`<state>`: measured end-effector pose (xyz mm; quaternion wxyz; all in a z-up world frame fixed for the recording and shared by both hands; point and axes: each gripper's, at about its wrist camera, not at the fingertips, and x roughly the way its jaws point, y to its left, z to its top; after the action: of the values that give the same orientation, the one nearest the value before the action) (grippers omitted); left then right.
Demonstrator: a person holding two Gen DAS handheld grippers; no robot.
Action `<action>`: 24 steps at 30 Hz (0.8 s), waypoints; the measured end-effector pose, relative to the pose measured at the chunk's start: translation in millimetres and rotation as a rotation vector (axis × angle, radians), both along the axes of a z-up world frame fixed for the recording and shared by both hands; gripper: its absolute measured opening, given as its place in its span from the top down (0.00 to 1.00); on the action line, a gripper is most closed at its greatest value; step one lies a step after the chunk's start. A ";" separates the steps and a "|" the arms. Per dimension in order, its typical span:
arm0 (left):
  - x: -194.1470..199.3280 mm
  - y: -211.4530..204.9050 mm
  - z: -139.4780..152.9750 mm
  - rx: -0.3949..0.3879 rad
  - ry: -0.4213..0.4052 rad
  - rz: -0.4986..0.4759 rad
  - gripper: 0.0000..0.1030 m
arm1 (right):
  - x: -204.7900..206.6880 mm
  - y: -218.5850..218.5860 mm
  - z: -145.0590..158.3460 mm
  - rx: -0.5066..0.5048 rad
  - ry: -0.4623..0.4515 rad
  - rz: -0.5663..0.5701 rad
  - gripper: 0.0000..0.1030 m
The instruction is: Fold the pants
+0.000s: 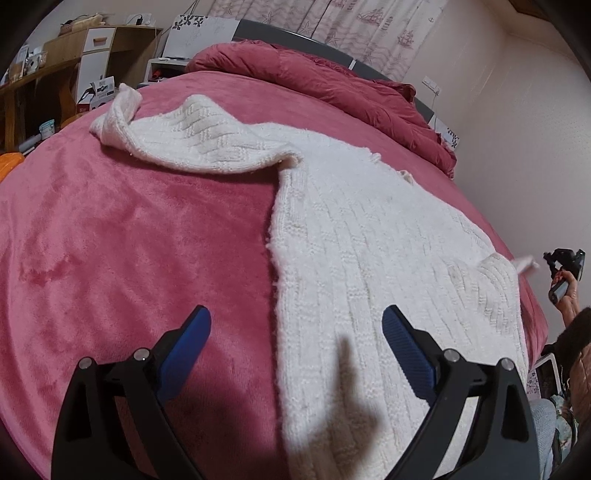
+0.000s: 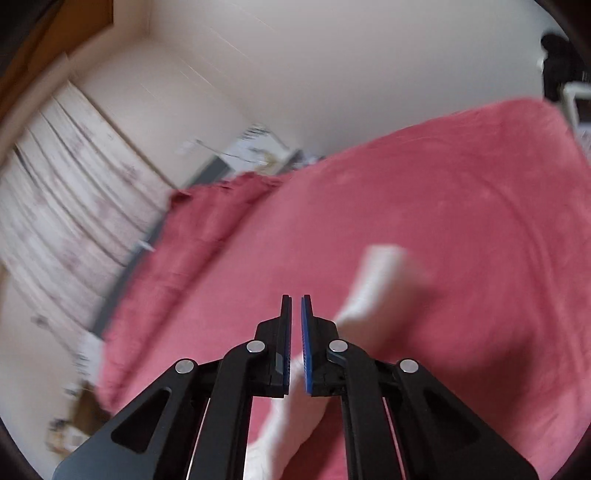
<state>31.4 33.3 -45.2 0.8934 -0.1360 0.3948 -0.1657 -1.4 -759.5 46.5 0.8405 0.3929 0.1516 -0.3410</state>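
White knitted pants (image 1: 369, 236) lie spread on the pink bed cover (image 1: 129, 229), with one leg (image 1: 192, 133) bent toward the far left. My left gripper (image 1: 295, 332) is open just above the near part of the pants, one finger over the cover and one over the fabric. My right gripper (image 1: 563, 264) shows at the far right edge of the bed with a white tip of fabric (image 1: 526, 263) beside it. In the blurred right wrist view the right gripper (image 2: 295, 306) has its jaws nearly together, and white fabric (image 2: 373, 291) runs under and past it; I cannot tell if it is pinched.
A crumpled red duvet (image 1: 332, 81) lies at the head of the bed against a dark headboard (image 1: 280, 29). Wooden shelves (image 1: 55, 66) and a small white stand (image 1: 166, 66) are at the far left. A wall (image 1: 517, 129) and curtains (image 1: 351, 22) bound the right and far sides.
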 end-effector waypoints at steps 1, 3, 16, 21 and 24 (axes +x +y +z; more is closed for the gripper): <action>0.9 -0.2 -0.1 0.004 0.001 -0.001 0.08 | 0.1 -3.3 -9.2 0.024 0.036 -0.001 0.96; 1.6 -0.2 0.5 0.006 0.005 0.003 0.07 | -0.3 -2.3 -38.0 0.101 0.114 0.020 0.96; 47.4 23.6 22.1 0.006 0.016 0.042 0.04 | 86.1 174.4 -23.8 -0.092 0.219 0.429 0.31; 79.1 45.6 33.8 0.085 -0.005 0.079 0.04 | 97.5 277.8 -3.7 -0.338 0.283 0.501 0.31; 96.9 65.1 39.6 0.129 -0.022 0.139 0.04 | 87.7 352.2 19.2 -0.535 0.271 0.567 0.31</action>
<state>128.2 98.4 -5.6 0.9140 -0.1036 0.3842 -0.0790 86.3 -407.3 65.7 0.9461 0.0547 0.2690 -0.1721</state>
